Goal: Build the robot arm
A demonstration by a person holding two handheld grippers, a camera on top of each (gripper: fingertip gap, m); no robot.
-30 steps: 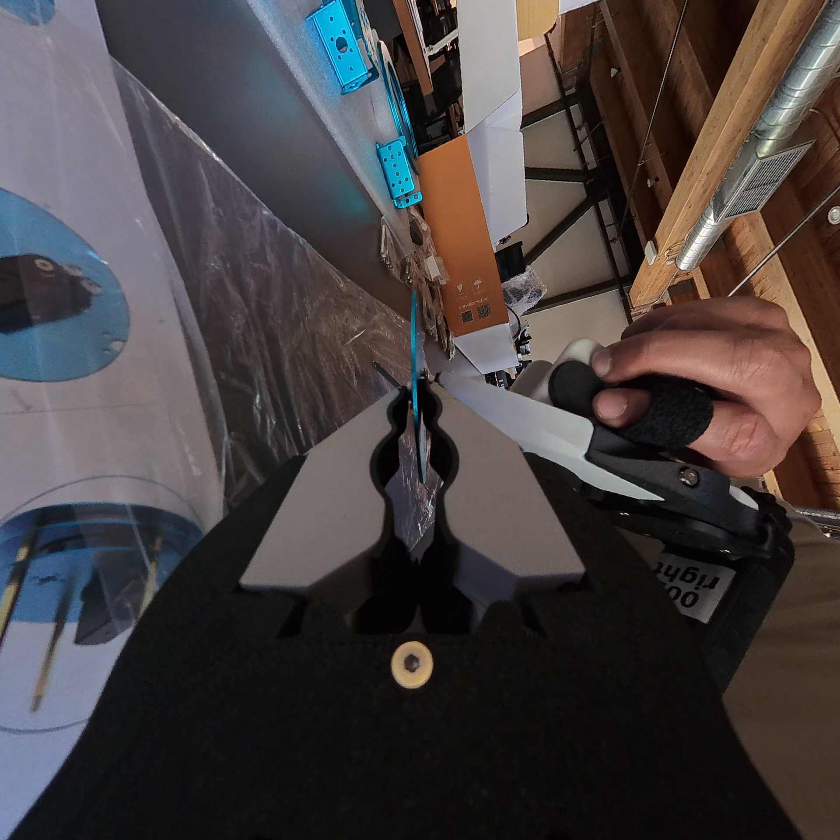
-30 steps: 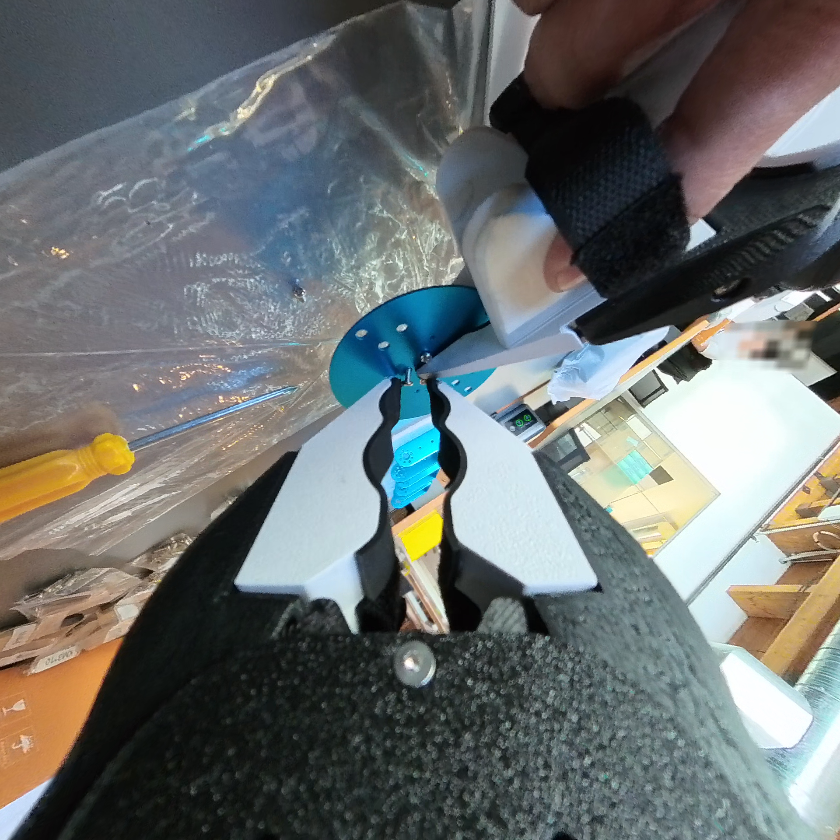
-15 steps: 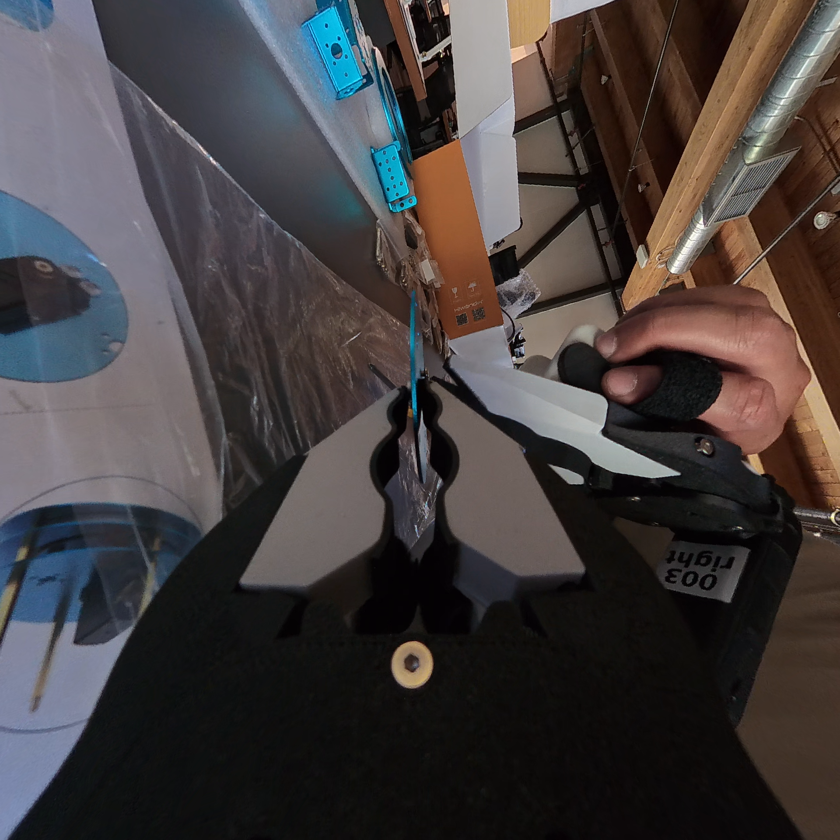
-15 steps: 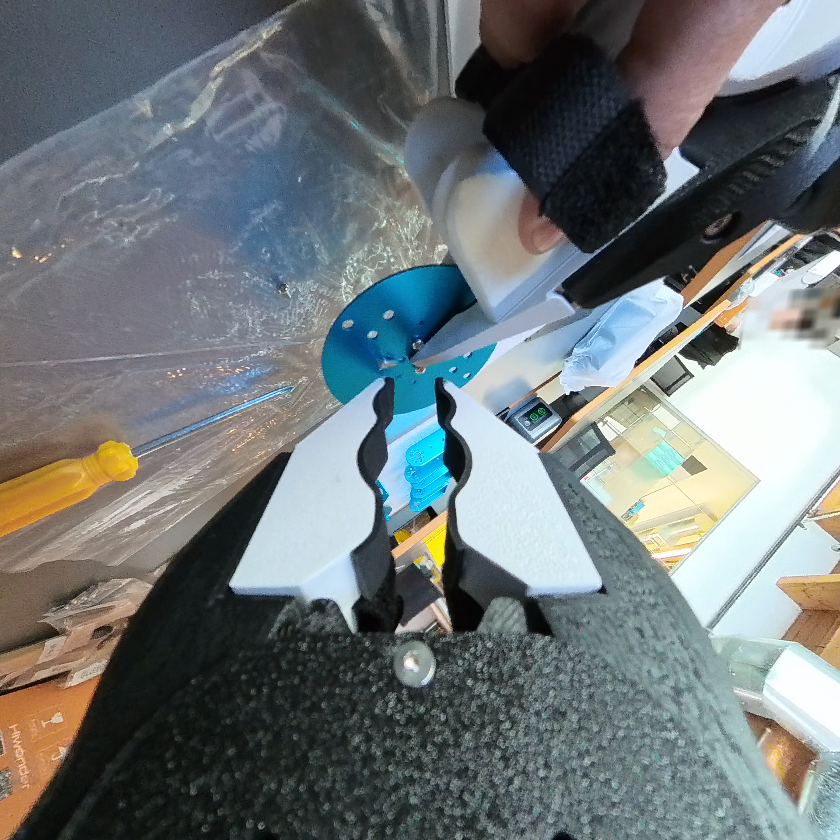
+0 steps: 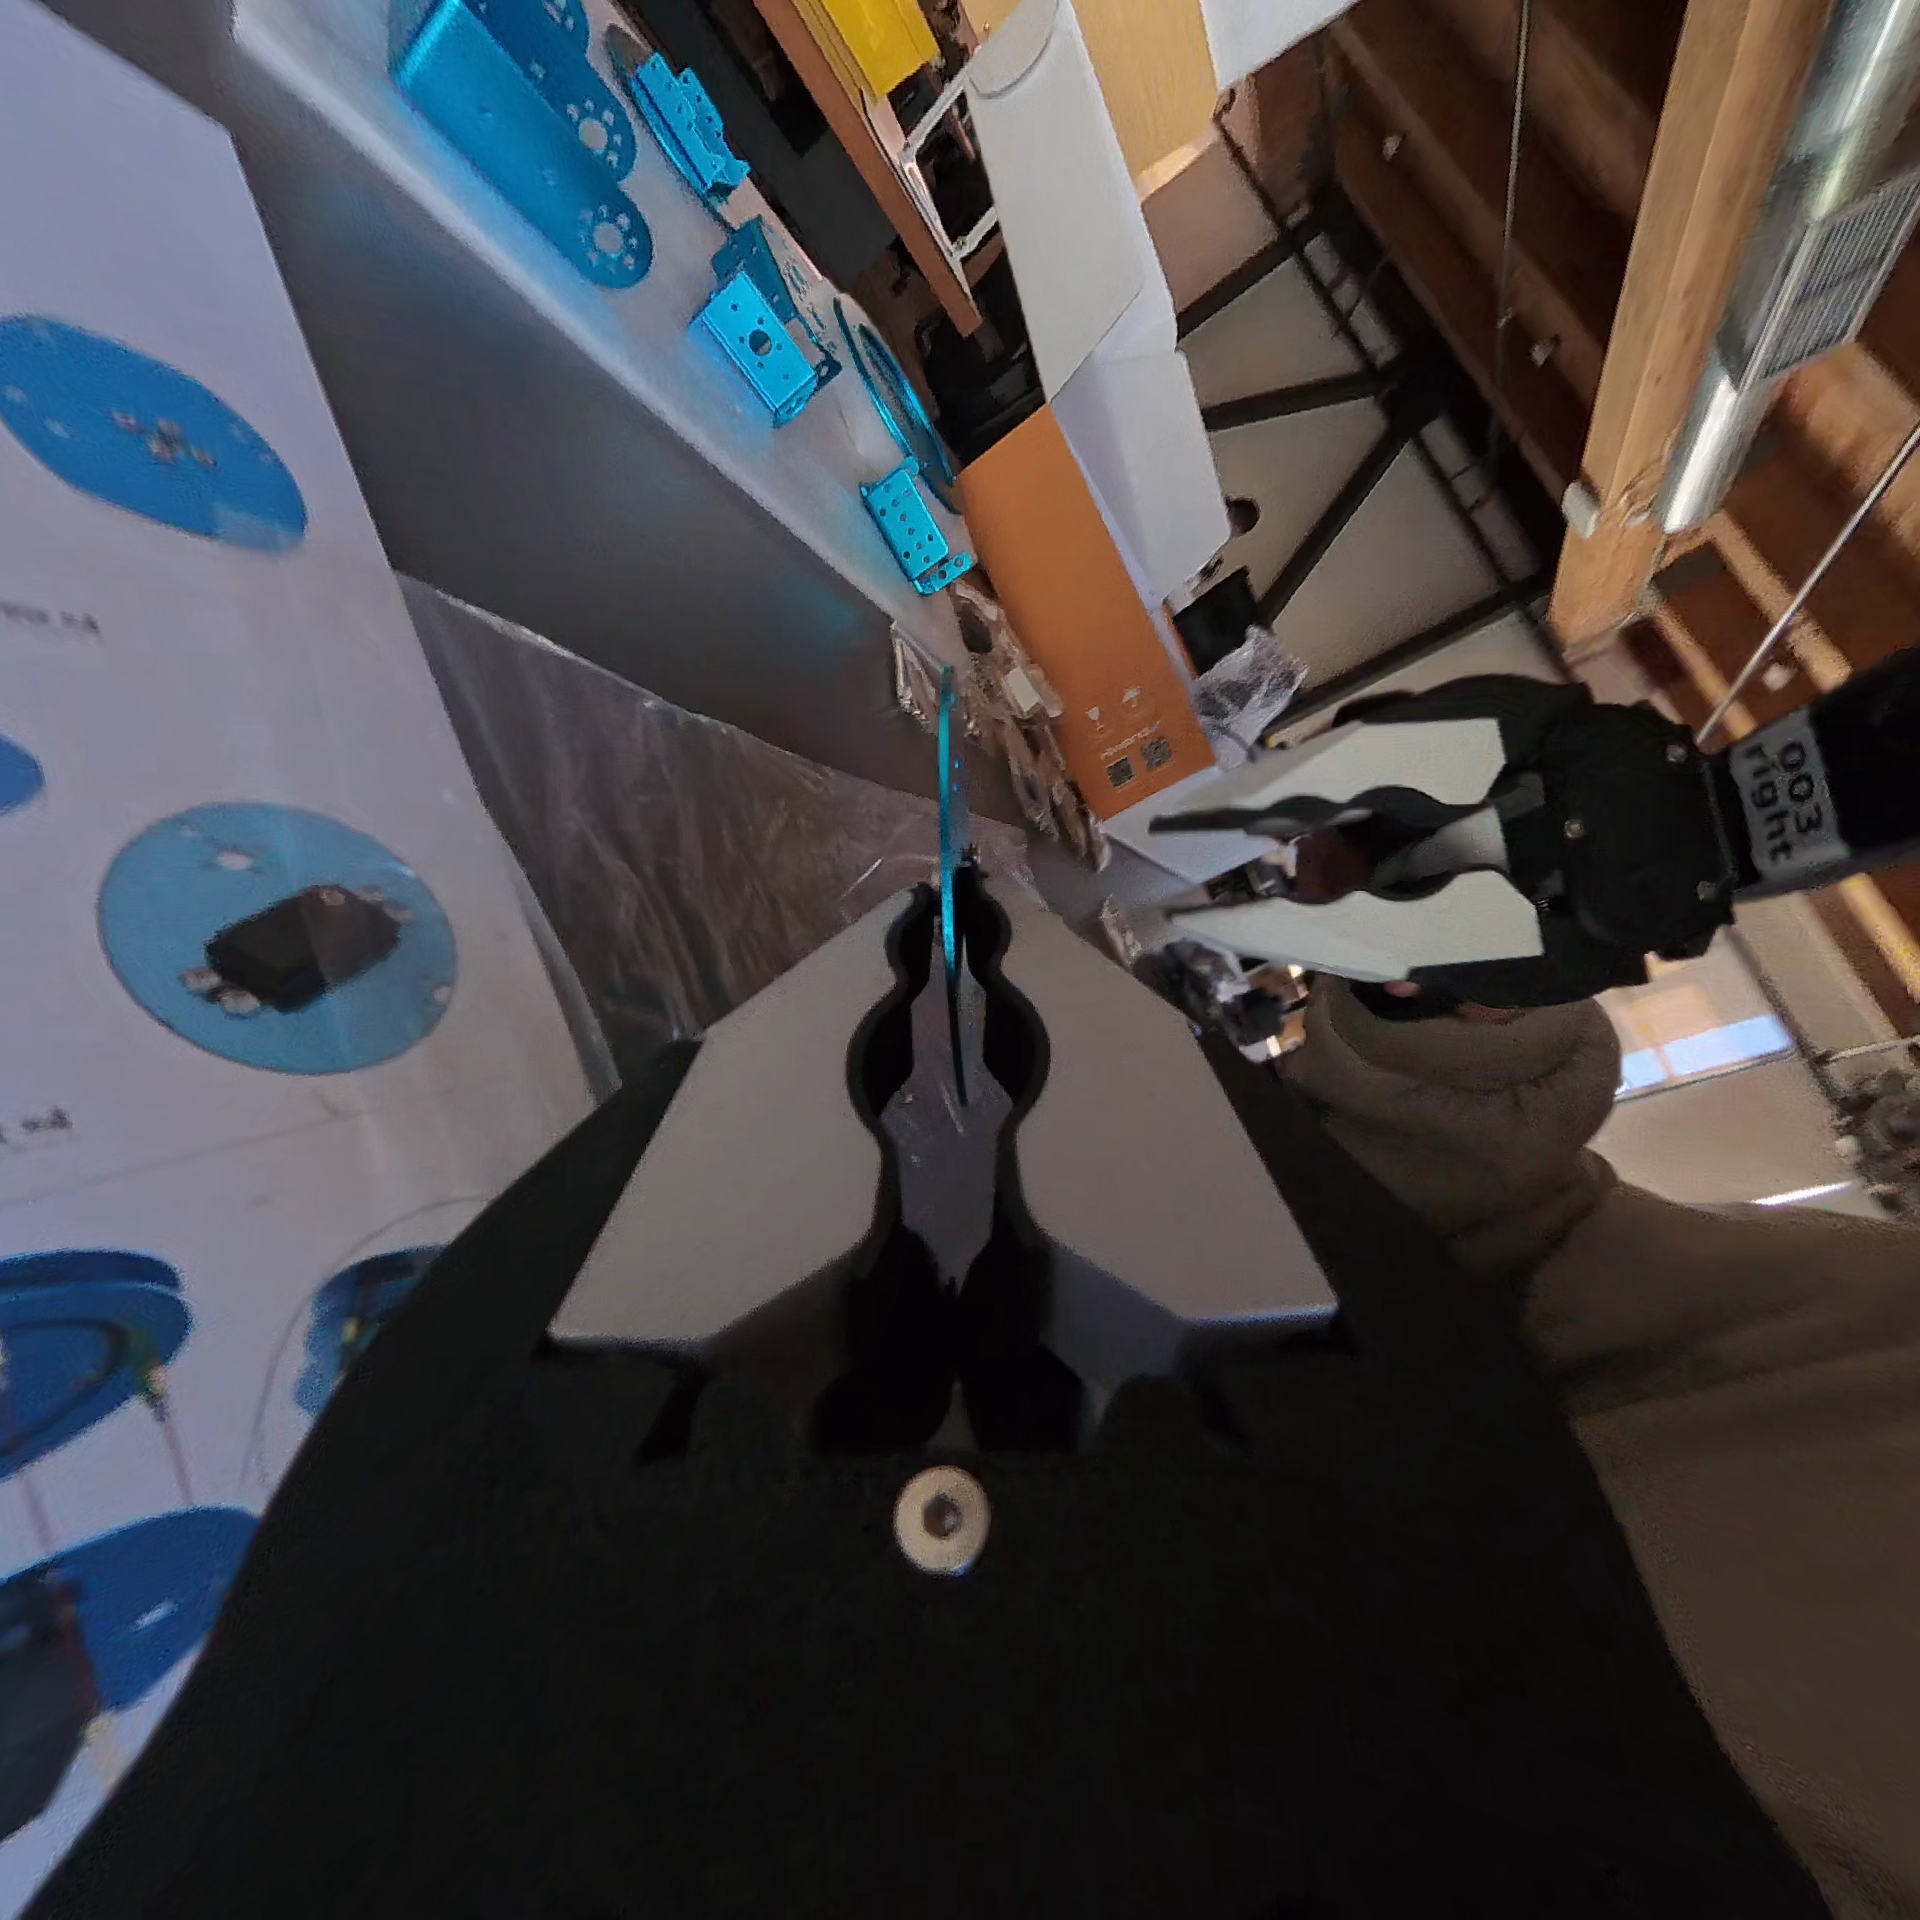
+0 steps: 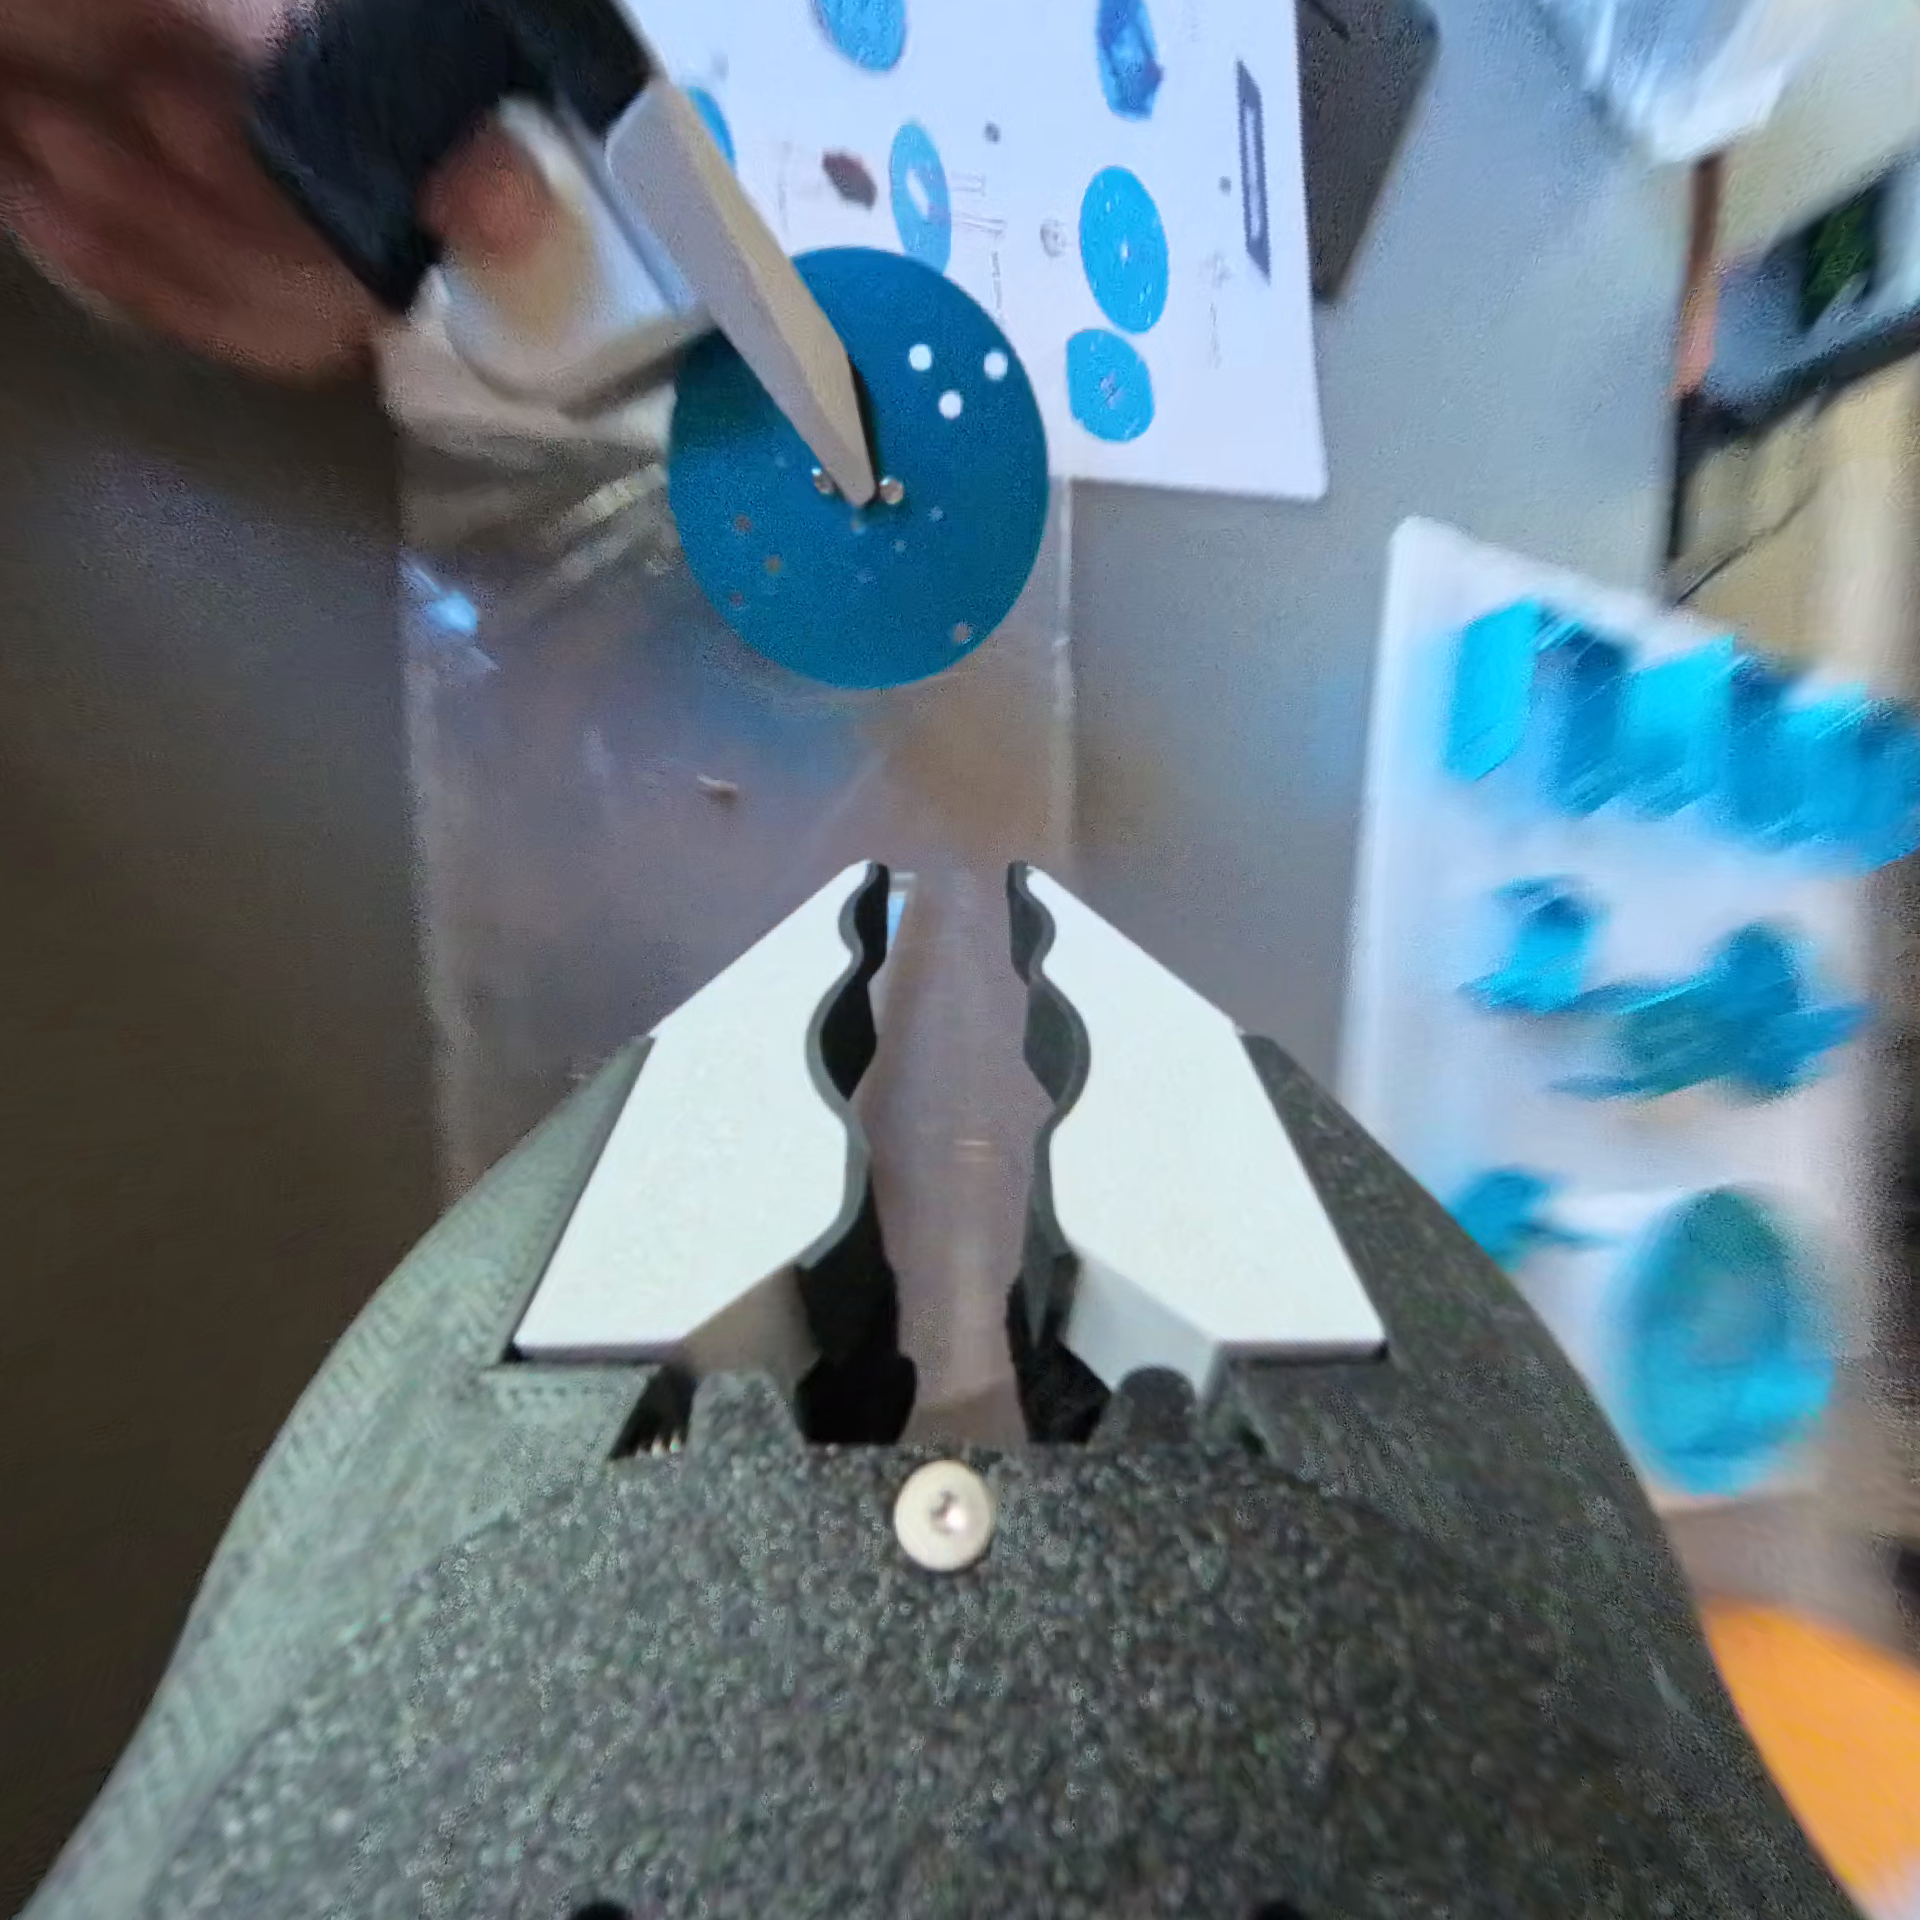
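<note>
My left gripper (image 5: 954,902) is shut on a thin blue metal disc (image 5: 945,790), which shows edge-on between its pads. In the right wrist view the disc (image 6: 883,582) faces me, round with several small holes. One left finger (image 6: 748,281) lies across it, and a hand is behind. My right gripper (image 6: 948,878) is open and empty, a short way back from the disc. It also shows in the left wrist view (image 5: 1162,868), off to the right of the disc and apart from it.
A clear plastic sheet (image 5: 675,831) covers the grey table, with a small screw (image 6: 717,787) lying on it. A white instruction sheet (image 5: 208,675) with blue pictures lies beside it. Blue metal brackets (image 5: 764,353) and an orange box (image 5: 1081,623) are farther off. A white tray (image 6: 1434,831) holds blue parts. Across from one pair of fingers to the other is roughly 9 cm.
My right gripper has pulled back from the disc, opened wider and swung round. My left gripper still holds the disc and has tilted a little.
</note>
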